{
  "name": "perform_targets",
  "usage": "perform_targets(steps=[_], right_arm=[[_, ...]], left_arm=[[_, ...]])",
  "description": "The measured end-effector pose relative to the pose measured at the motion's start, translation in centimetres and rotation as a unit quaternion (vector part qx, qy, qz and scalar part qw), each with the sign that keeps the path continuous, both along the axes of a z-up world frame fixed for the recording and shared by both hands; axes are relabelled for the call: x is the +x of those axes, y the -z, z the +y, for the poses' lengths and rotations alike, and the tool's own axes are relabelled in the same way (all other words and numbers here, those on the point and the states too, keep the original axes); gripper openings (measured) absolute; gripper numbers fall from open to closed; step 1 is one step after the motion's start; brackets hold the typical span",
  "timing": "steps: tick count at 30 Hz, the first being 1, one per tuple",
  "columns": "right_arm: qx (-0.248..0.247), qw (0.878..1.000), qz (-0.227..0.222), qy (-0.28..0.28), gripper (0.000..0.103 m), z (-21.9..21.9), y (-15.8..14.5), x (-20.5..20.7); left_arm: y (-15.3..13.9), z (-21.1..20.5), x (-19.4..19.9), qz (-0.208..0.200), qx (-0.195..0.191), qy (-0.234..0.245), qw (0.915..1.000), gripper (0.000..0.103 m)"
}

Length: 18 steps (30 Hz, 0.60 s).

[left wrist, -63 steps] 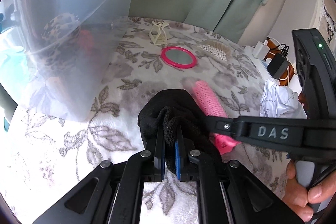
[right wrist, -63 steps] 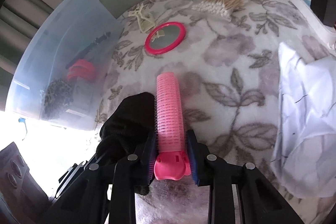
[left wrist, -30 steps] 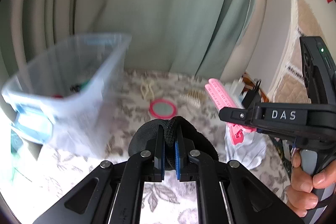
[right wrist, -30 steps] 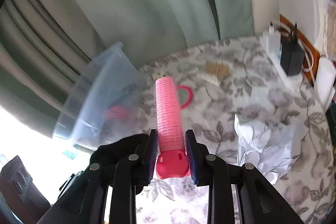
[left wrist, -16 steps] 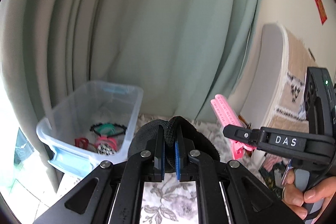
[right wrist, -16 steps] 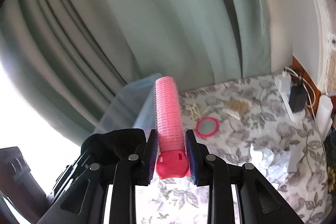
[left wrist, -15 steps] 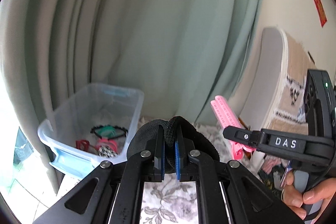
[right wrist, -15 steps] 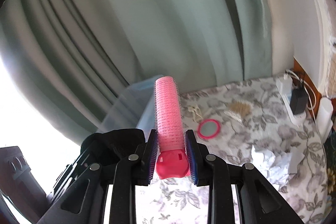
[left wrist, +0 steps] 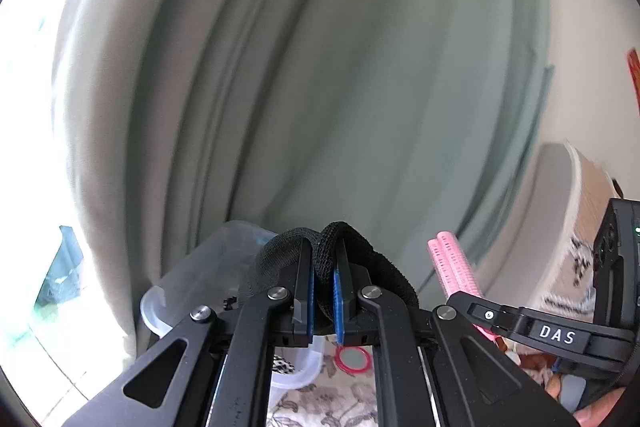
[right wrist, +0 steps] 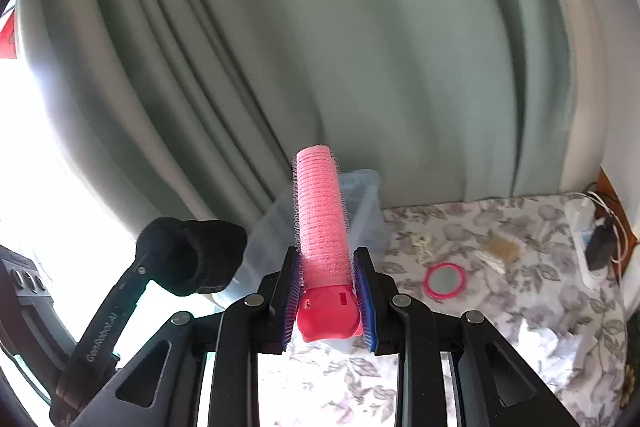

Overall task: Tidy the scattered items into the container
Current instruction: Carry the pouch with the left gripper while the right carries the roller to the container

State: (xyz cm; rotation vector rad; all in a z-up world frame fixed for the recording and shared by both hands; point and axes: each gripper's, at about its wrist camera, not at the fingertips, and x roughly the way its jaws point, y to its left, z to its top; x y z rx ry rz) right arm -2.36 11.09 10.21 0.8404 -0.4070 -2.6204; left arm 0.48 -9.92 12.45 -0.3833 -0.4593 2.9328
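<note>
Left tool [left wrist: 323,301]: clenched on a black band [left wrist: 332,259], a fold of it pinched between the pads, the rest looping loose to either side. Right tool [right wrist: 327,301]: grasping a pink roller [right wrist: 320,223] at its clip end, the long body standing forward past the pads. Both are held high above the surface; the bin [right wrist: 360,211] sits below and beyond them at the far left of the floral cover [right wrist: 500,299].

Risks, as judged:
- The roller is held only at one end. A quick swing could pivot it in the pads or drop it short of the bin.
- The band hangs from a small pinch. On release its loose loop may catch the rim and slide outside.
- The two tools are close together; lowering both at once into one opening invites a knock between them.

Not settled by the views:
- Most of the bin is masked by the tools; only a leopard-print scrap [left wrist: 282,363] shows inside.
- A pink mirror [right wrist: 445,281], a pale clip [right wrist: 422,241] and a tan heap [right wrist: 500,247] lie outside the bin; the heap is too small to identify.
- The curtain [left wrist: 320,67] is motion-blurred.
- White crumpled material [right wrist: 548,343] at the near right is unclear.
</note>
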Motion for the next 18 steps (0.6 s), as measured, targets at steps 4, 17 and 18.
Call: perform_targets(steps=[4, 17, 18], right_arm=[[0.010, 1.000, 0.003, -0.016, 0.028, -2.0, -0.2, -0.7], [0.029, 0.998, -0.032, -0.045, 0.028, -5.2, 2.9, -3.6], [0.031, 0.998, -0.036, -0.047, 0.028, -5.5, 3.2, -3.9]], left_arm=[[0.4, -1.4, -0.9, -0.005, 0.013, -0.021, 0.9997, 0.007], [2.8, -4.2, -3.5, -0.034, 0.037, -0.053, 0.9973, 0.007], [3.1, -4.4, -3.7, -0.038, 0.040, -0.055, 0.9970, 0.007]])
